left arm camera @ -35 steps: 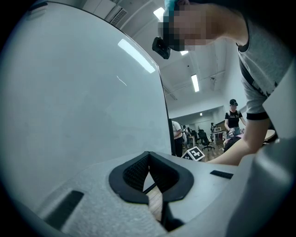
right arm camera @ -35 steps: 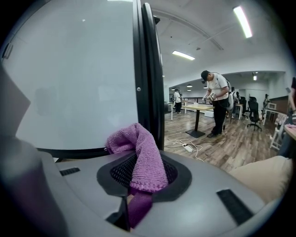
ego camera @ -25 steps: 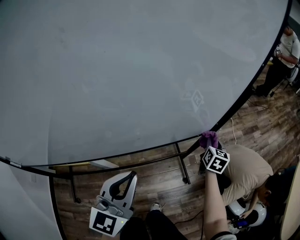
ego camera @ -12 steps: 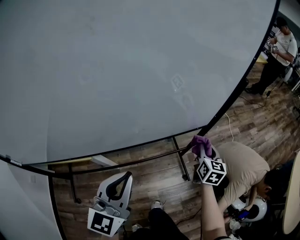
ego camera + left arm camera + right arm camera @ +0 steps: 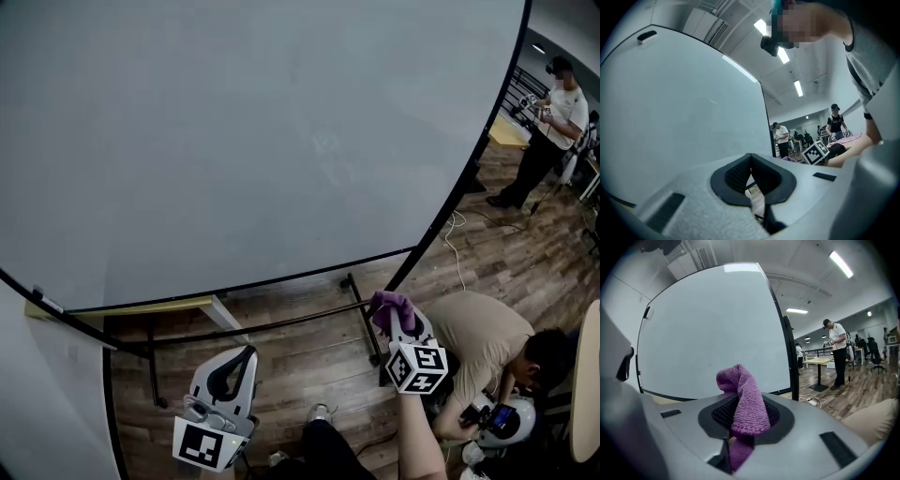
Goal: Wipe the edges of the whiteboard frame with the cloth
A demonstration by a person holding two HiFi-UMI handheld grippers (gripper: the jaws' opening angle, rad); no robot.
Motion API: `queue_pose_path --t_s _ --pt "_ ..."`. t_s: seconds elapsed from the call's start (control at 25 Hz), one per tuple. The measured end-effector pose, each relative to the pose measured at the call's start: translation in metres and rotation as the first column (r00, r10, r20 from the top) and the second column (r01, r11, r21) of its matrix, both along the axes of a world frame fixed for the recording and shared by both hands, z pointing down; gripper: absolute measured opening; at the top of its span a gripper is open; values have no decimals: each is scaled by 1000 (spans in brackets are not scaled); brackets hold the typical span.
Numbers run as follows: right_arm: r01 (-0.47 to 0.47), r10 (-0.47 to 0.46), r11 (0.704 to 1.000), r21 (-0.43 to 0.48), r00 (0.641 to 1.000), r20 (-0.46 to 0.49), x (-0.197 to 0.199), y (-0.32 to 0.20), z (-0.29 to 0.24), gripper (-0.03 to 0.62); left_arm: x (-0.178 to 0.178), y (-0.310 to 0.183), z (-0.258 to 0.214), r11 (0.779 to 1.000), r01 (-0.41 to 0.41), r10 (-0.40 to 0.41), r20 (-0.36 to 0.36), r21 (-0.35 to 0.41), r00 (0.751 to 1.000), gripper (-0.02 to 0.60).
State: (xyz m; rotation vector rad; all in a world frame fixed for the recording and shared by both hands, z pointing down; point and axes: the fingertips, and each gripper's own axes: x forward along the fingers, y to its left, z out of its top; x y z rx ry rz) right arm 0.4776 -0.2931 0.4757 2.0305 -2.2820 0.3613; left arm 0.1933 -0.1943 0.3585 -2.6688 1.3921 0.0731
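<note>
The whiteboard [image 5: 234,141] fills most of the head view, its pale surface bare. Its black frame [image 5: 457,192] runs along the lower edge and down the right side, with the stand's black bars below it. Beneath lies a wooden plank floor [image 5: 309,352].

At the lower right a person in a beige shirt [image 5: 483,337] crouches on the floor. Farther off, at the upper right, another person [image 5: 553,117] stands beside a light desk [image 5: 511,133].

The left tongs [image 5: 246,354] hang low, well below the board's bottom edge and apart from it. In the left gripper view the left tongs [image 5: 751,157] are clenched tip to tip, with nothing between them.

The right tongs [image 5: 389,314] point up toward the lower right corner of the frame, where the side bar runs down toward the stand. In the right gripper view the right tongs [image 5: 743,411] are clenched on a purple cloth [image 5: 740,397], which bunches up above the pads and trails down below them. In the head view the cloth [image 5: 392,305] sits just beside that bar's lower end, below the board's corner; I cannot tell whether it touches.
</note>
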Motion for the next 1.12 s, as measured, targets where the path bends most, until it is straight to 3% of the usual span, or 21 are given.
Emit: queue_pose_path --t_s 0.08,0.56,1.12 --pt "25 -25 999 27 1000 -4 -15 16 -14 78 -11 15 -8 999 17 -17 -7 33 1000 17" --pt "166 -164 975 147 986 -26 -103 125 -86 78 -79 113 -32 994 98 -97 -21 52 995 17" --pt "298 -286 931 209 954 -90 -170 227 -126 78 -114 184 -49 992 109 -107 -25 70 994 17"
